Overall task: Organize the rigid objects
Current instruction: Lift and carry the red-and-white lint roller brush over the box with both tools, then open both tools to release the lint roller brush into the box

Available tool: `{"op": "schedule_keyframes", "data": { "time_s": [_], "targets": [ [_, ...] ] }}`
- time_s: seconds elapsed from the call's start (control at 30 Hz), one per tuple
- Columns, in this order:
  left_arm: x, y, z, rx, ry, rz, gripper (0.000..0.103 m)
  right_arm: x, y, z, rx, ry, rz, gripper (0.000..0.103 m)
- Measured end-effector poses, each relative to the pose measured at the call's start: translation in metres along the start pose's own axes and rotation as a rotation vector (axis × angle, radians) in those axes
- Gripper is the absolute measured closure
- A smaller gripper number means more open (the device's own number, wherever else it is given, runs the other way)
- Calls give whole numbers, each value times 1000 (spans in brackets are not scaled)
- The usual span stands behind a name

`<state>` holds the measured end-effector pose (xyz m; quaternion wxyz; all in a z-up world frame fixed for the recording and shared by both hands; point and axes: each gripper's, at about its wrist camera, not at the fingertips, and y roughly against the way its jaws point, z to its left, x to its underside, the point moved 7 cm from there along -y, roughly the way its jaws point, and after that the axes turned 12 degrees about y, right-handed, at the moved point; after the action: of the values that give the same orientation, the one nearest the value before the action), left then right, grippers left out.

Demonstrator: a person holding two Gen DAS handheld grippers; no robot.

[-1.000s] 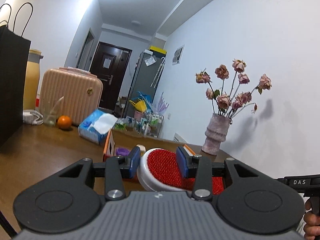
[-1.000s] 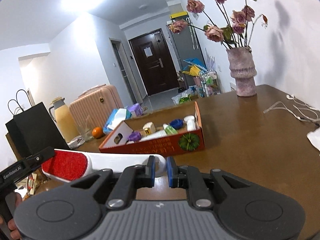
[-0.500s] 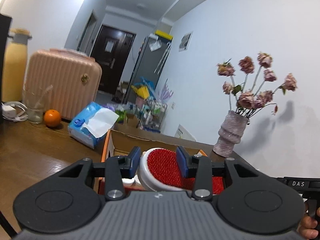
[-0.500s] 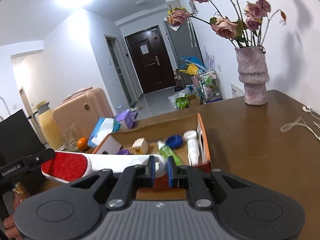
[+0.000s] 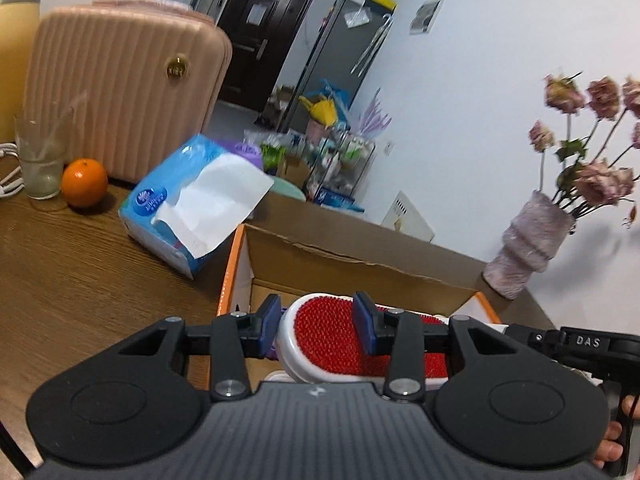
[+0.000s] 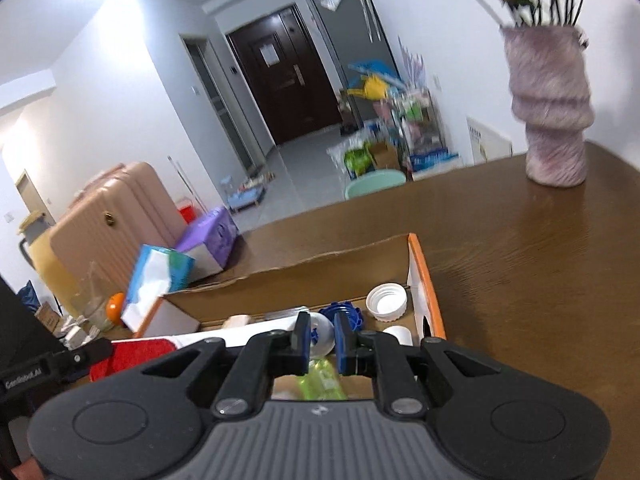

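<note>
Left wrist view: the left gripper (image 5: 316, 322) pinches the red-bristled head of a white lint brush (image 5: 332, 334) above an open cardboard box (image 5: 352, 264) on the wooden worktop (image 5: 72, 280); the brush's far end hides behind the gripper body. In the right wrist view, the right gripper (image 6: 322, 338), jaws pressed nearly together, grips the brush's white handle end over the box, both tilted downward. A white cap (image 6: 387, 302) lies inside. Fingers (image 5: 612, 448) show at the frame's edge.
</note>
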<state>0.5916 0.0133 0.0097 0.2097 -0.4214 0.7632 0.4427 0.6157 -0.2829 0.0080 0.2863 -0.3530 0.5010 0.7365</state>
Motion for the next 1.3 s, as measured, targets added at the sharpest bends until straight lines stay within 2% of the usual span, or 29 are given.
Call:
{"op": "schedule_keyframes", "data": {
  "time_s": [0.2, 0.37, 0.47, 0.63, 0.83, 0.97, 1.1, 1.2, 1.3],
  "targets": [
    [10, -23, 2, -32, -75, 66, 63, 2, -44, -12, 10, 8, 105, 90],
    [27, -30, 3, -33, -151, 138, 63, 8, -63, -11, 31, 29, 160, 88],
    [31, -32, 3, -58, -181, 142, 62, 9, -70, -6, 35, 55, 176, 88],
    [29, -27, -3, -45, -198, 139, 62, 5, -70, 3, 45, 99, 182, 87],
    [28, -12, -16, -31, -223, 128, 56, -3, -51, 9, 58, 125, 174, 86],
    [26, 8, -25, -25, -243, 103, 36, -7, -31, 13, 74, 147, 168, 83],
    [25, 33, -33, -23, -257, 79, 31, -6, -9, 21, 96, 175, 161, 79],
    [24, 56, -38, -24, -264, 46, 29, -5, 14, 30, 119, 213, 138, 69],
    [26, 80, -44, -39, -304, -11, 22, -3, 40, 41, 126, 254, 89, 57]
  ]
}}
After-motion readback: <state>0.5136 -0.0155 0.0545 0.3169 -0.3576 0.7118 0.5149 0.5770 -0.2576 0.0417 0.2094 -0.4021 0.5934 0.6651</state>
